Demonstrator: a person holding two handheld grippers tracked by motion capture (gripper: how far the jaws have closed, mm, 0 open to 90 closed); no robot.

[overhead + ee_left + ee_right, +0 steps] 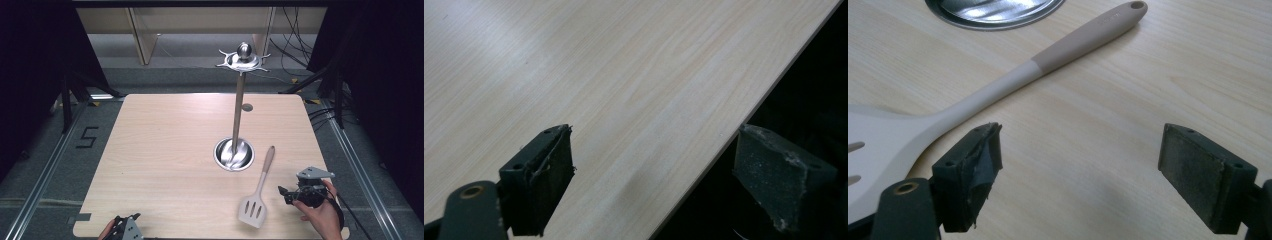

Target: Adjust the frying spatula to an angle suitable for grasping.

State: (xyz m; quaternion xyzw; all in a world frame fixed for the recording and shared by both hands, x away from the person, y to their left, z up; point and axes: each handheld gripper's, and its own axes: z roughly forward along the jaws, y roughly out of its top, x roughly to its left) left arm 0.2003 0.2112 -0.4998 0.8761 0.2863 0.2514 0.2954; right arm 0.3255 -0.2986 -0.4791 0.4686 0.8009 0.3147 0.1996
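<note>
Slotted spatula [259, 191] lies flat on the table [165, 165], near-right area, head toward the near edge, handle running up and slightly right so its tip ends just right of the stand's round steel base [234, 154]. Handle end has a hanging hole, seen in the right gripper view [1137, 5]. The utensil stand [239, 102] sits right of centre: a thin pole rising to a hook ring with a ball finial [243, 56], nothing hanging on it. Right gripper [285, 192] sits just right of the spatula head, low over the table, aimed left at it; jaws spread wide, nothing between them. In its own view the spatula neck [993, 92] passes just beyond the left-hand pad [975, 175], apart from it as far as can be told, so no grip yet. Left gripper [119, 223] is at the near-left table edge, well apart from the spatula, jaws also wide and empty; its view shows bare tabletop [589, 85] and the table edge running between the pads. Judgement: the job looks like hanging the spatula on the stand, and it's at the very start. Done: right gripper lined up beside the tool. Left: close on the handle, lift, carry to the hook ring, thread the hole over a hook, release. Left gripper seems idle for now.
</note>
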